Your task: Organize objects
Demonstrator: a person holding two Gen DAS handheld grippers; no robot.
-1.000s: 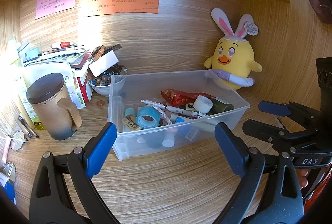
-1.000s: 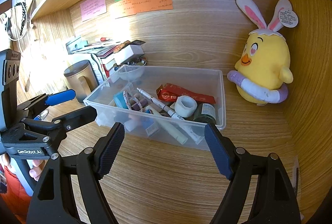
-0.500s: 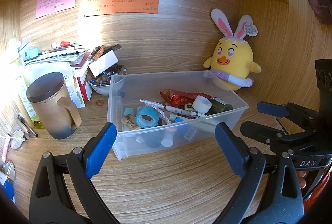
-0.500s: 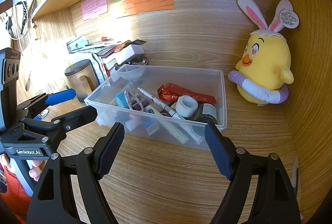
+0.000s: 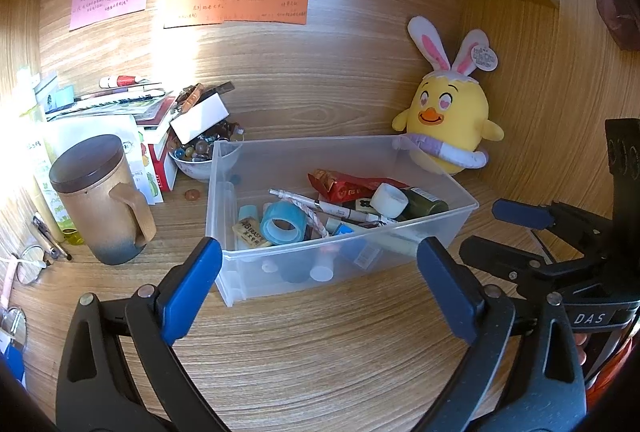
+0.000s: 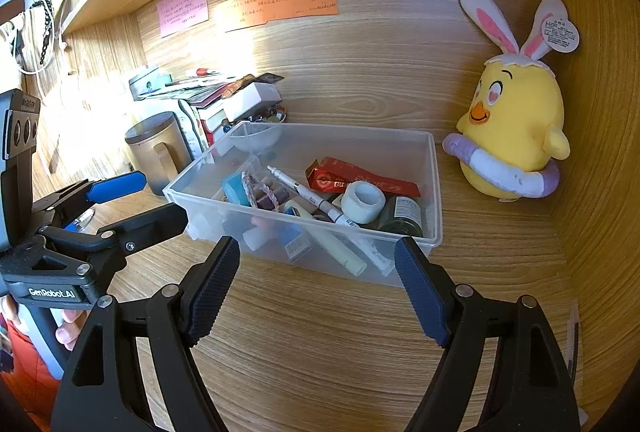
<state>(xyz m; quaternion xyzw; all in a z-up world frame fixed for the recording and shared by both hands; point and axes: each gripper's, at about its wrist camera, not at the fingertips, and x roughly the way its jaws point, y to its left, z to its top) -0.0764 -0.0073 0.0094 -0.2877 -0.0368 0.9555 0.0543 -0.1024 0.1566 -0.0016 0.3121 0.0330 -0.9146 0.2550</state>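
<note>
A clear plastic bin (image 5: pixel 224 192) (image 6: pixel 437 192) stands on the wooden desk, holding a blue tape roll (image 5: pixel 283 228), a white tape roll (image 6: pixel 363 201), a pen (image 6: pixel 308 192), a red packet (image 6: pixel 360 182), a dark bottle (image 6: pixel 404 216) and other small items. My left gripper (image 5: pixel 320 284) is open and empty, just in front of the bin. My right gripper (image 6: pixel 318 284) is open and empty, also in front of the bin. Each gripper shows in the other's view, the right one (image 5: pixel 520 228) and the left one (image 6: pixel 140 200).
A yellow plush chick (image 5: pixel 448 132) (image 6: pixel 516 140) sits in the back right corner. A brown lidded mug (image 5: pixel 100 200), a bowl of beads (image 5: pixel 196 156) and stacked books (image 5: pixel 120 104) stand at the left. Glasses (image 5: pixel 28 264) lie at the far left. Sticky notes (image 5: pixel 236 4) hang on the back wall.
Both grippers have drawn back very slightly from the bin. Nothing was taken hold of or let go.
</note>
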